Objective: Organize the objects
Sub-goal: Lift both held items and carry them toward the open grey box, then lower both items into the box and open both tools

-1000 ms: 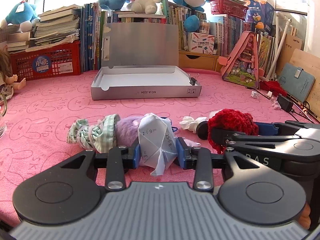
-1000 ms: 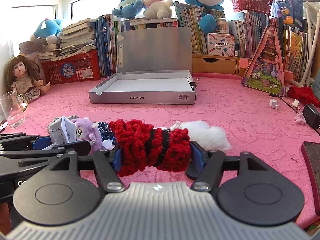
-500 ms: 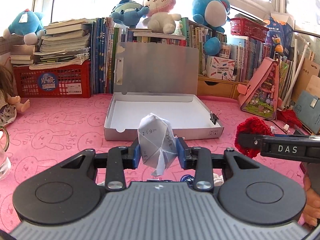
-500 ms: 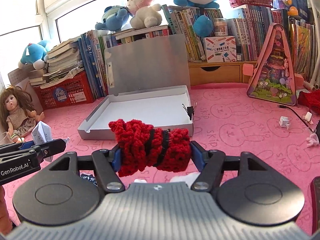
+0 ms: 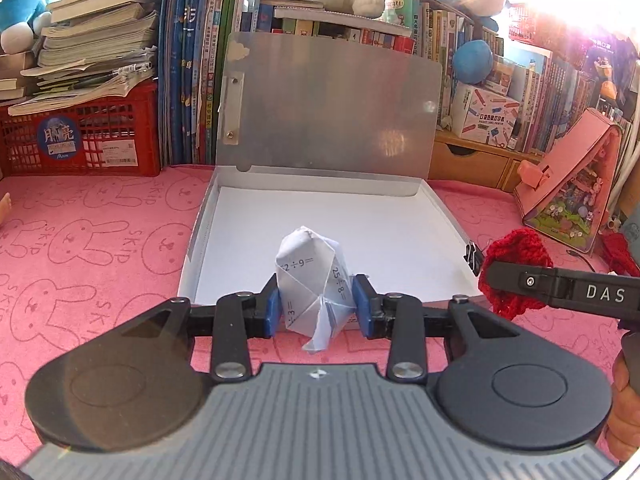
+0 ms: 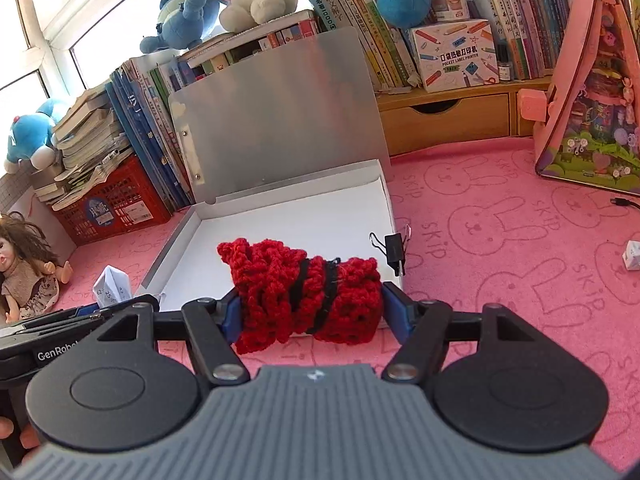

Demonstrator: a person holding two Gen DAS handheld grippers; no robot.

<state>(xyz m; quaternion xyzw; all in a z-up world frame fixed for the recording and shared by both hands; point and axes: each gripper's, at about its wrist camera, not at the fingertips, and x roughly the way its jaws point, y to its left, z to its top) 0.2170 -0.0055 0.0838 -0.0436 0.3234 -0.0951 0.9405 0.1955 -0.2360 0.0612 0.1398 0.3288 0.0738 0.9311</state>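
Note:
My left gripper is shut on a folded white paper figure printed with sums, held above the near edge of an open grey box with a white floor and raised lid. My right gripper is shut on a red knitted roll tied with black bands, held over the box's near edge. The roll also shows at the right of the left wrist view. The paper figure shows at the left of the right wrist view.
A black binder clip sits on the box's near right corner. A red crate with books stands left, a pink triangular toy house right, a doll far left. Books and plush toys line the back.
Both grippers have lifted their objects off the pink cloth and carried them forward and up to the box's near edge. The pile of other items has dropped out of view.

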